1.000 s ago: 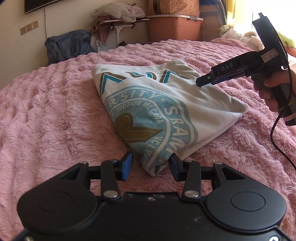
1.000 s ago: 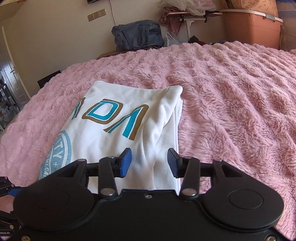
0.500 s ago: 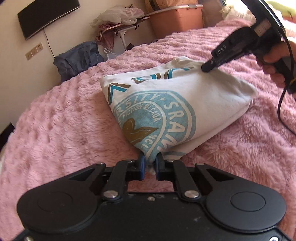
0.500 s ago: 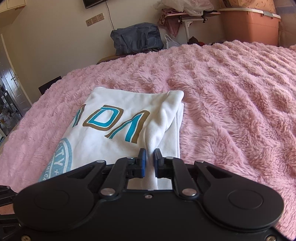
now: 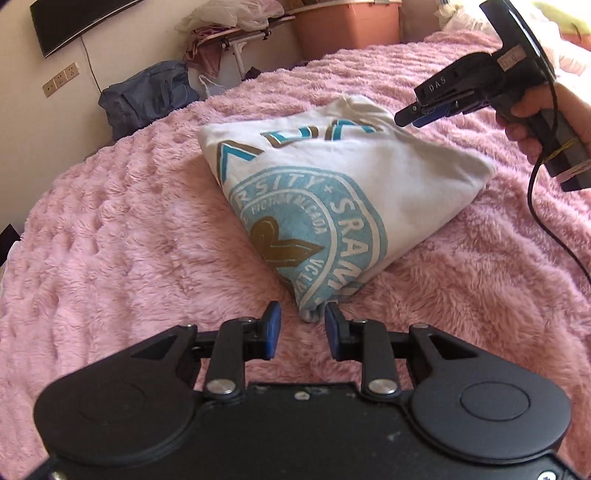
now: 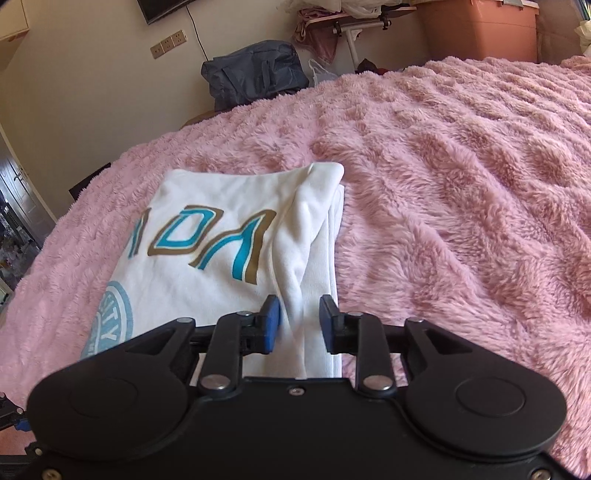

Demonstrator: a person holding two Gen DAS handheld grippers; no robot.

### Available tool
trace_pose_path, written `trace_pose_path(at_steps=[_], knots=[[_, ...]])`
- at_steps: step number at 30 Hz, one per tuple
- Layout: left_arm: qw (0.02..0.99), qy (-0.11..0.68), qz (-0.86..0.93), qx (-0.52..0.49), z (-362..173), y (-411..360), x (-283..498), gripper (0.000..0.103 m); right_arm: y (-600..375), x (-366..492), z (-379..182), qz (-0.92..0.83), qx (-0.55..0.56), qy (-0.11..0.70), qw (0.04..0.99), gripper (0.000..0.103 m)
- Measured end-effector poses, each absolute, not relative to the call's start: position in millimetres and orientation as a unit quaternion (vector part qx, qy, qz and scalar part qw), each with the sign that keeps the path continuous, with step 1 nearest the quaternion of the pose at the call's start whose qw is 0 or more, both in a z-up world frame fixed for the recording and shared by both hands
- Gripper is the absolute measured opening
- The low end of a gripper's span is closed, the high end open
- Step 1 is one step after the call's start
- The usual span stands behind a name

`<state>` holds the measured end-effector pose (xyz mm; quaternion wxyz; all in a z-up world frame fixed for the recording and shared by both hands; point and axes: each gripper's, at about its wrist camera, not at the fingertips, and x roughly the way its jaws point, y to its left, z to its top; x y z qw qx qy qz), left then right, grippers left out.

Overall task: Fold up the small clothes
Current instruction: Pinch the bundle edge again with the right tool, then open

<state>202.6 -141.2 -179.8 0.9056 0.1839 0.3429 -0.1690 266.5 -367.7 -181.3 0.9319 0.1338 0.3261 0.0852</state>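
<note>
Both grippers let go since half a second ago: left gripper [image 5: 301, 325] and right gripper [image 6: 297, 319] jaws opening, pads off the folded white shirt [image 5: 332, 192] with its teal-and-gold print, on the pink blanket [image 5: 110, 240]. Salmon bin [image 6: 480, 29] lidded, contents unseen.

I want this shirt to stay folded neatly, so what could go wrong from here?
1. A corner of the white shirt sits between the opening left tongs; pulling back could drag it out of shape.
2. A raised ridge of fabric stands between the opening right tongs; it may stay bunched.
3. The fluffy pink blanket may let the fold sag.
</note>
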Motion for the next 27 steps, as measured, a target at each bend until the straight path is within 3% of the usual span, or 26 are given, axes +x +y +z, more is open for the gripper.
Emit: trace_pose_path(at_steps=[4,8,14,15,16,19,23,27], knots=[[0.930,0.302,-0.193,0.083,-146.9,-125.8,216.8,0.028,-377.9,277.4,-162.7,0.089,0.149,0.295,0.940,0.040],[0.923,0.311,-0.223,-0.040,-142.8,-121.2,260.8,0.028,-378.3,309.4,-160.3,0.081,0.147,0.303,0.938,0.040],[0.905,0.349,-0.202,-0.133,-170.0,-126.3,319.0,0.027,-375.8,341.4,-175.9,0.064,0.161,0.336,0.926,0.040],[0.900,0.362,-0.197,-0.142,-176.9,-126.9,325.5,0.027,-375.7,345.0,-179.4,0.065,0.166,0.340,0.923,0.038],[0.892,0.380,-0.190,-0.153,-186.7,-126.3,333.0,0.027,-376.8,348.0,-183.0,0.069,0.175,0.343,0.920,0.027],[0.890,0.385,-0.178,-0.165,-191.2,-128.4,335.2,0.027,-378.9,350.2,-186.9,0.061,0.191,0.336,0.920,0.013],[0.910,0.341,-0.187,-0.147,-176.9,-137.8,335.5,0.035,-376.7,351.9,-178.9,0.062,0.166,0.318,0.932,0.012],[0.904,0.371,-0.172,-0.128,-202.4,-144.4,351.2,0.037,-378.3,360.0,-195.7,0.050,0.167,0.328,0.929,0.011]])
